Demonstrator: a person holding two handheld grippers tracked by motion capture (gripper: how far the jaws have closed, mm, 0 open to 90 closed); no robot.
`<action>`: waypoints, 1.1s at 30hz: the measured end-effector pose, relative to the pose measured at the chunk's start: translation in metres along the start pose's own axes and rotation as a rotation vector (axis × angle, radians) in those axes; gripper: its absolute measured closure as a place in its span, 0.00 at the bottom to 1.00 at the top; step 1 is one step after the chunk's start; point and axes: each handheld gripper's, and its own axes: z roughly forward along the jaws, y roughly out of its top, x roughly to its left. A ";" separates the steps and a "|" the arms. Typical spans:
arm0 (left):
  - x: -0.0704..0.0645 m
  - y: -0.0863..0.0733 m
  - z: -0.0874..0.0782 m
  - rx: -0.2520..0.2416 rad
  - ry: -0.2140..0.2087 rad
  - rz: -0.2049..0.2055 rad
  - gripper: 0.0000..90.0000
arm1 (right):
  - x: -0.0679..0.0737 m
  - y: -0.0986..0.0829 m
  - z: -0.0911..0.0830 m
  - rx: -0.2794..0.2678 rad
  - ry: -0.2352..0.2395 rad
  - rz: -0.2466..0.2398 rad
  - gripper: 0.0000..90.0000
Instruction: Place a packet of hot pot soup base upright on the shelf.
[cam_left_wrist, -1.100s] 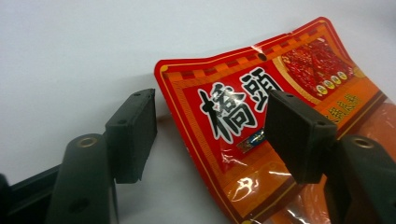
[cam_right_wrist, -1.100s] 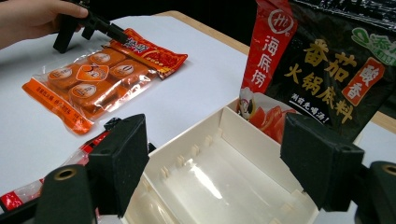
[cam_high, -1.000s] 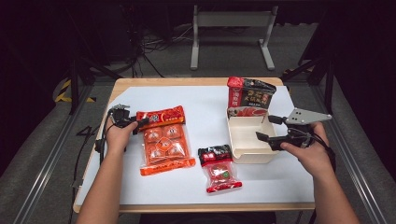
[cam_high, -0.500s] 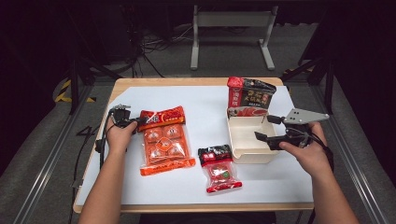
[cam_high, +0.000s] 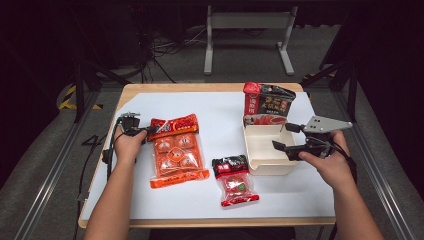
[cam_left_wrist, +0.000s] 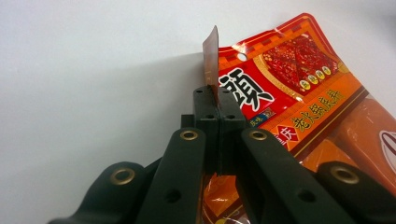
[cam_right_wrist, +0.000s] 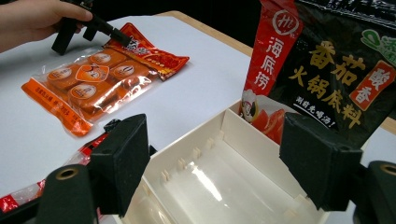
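Left gripper (cam_left_wrist: 218, 100) pinching orange bag (cam_high: 176, 150) corner at 9 o'clock. Right gripper (cam_high: 286, 136) wide open over white box (cam_high: 265, 162) at 3 o'clock.

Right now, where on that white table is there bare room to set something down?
Bare: the white table's far strip behind the large orange snack packet, and its near edge before the small red pouch. Crowded: the right side, around the cream plastic box and black-and-red bag.

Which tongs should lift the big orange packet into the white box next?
Left. The left tongs are already shut on the orange packet at its top corner. The right tongs hang open at the white box, holding nothing.
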 end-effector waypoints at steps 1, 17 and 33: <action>-0.001 0.001 -0.001 -0.008 0.005 0.009 1.00 | 0.000 0.000 0.000 0.000 0.000 -0.001 0.28; -0.020 0.012 -0.037 -0.160 -0.048 0.047 1.00 | 0.002 0.001 0.000 0.009 0.032 0.004 0.40; -0.052 0.020 -0.080 -0.289 -0.102 0.132 1.00 | 0.003 0.005 -0.004 -0.009 0.069 0.045 0.45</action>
